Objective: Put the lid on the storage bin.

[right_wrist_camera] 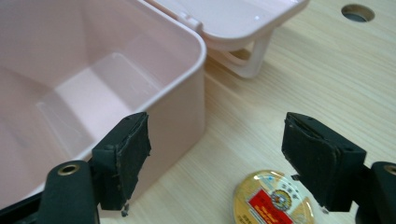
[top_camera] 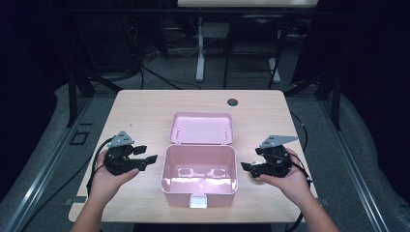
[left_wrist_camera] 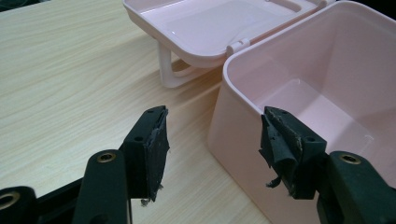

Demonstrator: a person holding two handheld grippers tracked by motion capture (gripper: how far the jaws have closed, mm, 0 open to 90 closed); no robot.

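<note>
A pink plastic box stands open and empty at the table's middle, its lid swung back flat behind it. My left gripper hovers open just left of the box, jaws wide apart, nothing between them; in the left gripper view the box's near corner lies between my jaws. My right gripper is open right of the box. A small round gold tin with a red label lies on the table under it, just right of the box wall.
The wooden table has a round cable hole at the back centre. The lid's handle props the lid off the table. Dark floor, desk legs and cables lie beyond the far edge.
</note>
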